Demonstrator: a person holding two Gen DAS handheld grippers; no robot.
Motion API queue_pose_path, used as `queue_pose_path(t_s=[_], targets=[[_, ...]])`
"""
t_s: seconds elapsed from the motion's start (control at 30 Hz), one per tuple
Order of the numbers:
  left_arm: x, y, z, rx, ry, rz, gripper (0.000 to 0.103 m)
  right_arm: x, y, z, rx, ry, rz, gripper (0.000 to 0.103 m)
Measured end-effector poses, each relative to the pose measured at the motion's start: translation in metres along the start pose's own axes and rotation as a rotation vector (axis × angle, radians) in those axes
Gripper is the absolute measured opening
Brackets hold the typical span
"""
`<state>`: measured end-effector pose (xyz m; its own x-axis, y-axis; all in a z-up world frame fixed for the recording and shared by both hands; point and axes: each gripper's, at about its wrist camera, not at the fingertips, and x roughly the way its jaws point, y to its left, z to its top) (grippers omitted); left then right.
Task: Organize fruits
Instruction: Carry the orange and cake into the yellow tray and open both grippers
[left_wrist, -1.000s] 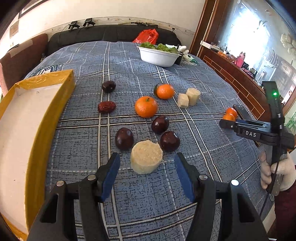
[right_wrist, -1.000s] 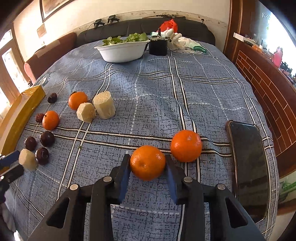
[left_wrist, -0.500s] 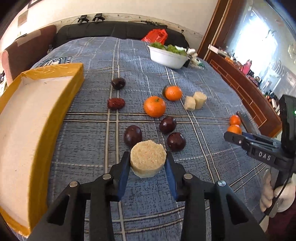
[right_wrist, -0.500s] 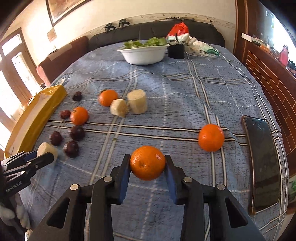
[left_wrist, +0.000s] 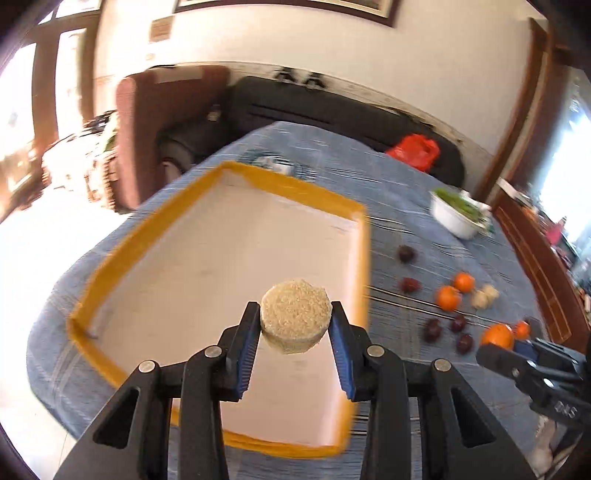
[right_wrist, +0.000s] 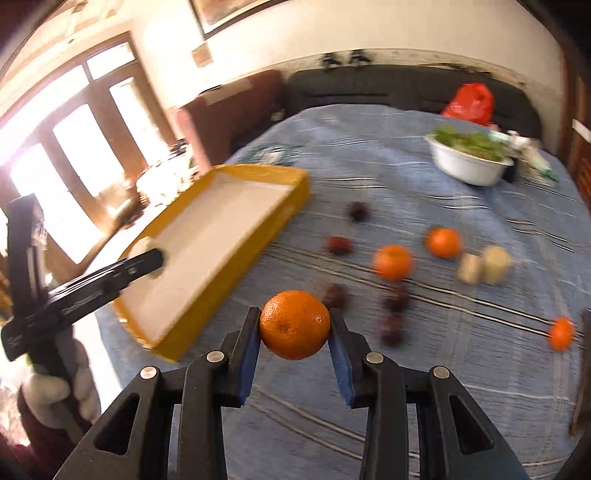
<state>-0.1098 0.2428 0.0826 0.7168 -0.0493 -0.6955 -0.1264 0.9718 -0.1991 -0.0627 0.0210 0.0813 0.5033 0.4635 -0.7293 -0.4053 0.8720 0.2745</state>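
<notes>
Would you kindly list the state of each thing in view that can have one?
left gripper: shut on the pale cut chunk, held above the tray
right gripper: shut on an orange, lifted off the cloth
yellow tray: white floor bare where visible
white bowl: upright, filled with greens
other fruit on the blue cloth: lying loose

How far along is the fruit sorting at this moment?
Nothing is placed yet: the yellow tray looks empty. In hand: the left gripper holds a pale cut chunk above it; the right gripper carries an orange. Oranges, dark fruits and two pale chunks remain on the cloth.
</notes>
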Motion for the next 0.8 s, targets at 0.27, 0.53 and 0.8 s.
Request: queue_pose_path(t_s=[0.27,0.53,0.8], targets=[[0.023,0.056,-0.004,-0.078,0.037,0.148,0.036,0.067,0.088,0.015,-0.086,0.098,0.149,0.04],[0.03,0.075,-0.009,-0.11,0.065,0.148,0.036,0.119,0.128,0.002,-0.143,0.197,0.145,0.04],[0.004,0.065,-0.006,-0.085,0.009,0.191,0.05,0.123,0.143,-0.001,-0.2,0.184,0.117,0.041]])
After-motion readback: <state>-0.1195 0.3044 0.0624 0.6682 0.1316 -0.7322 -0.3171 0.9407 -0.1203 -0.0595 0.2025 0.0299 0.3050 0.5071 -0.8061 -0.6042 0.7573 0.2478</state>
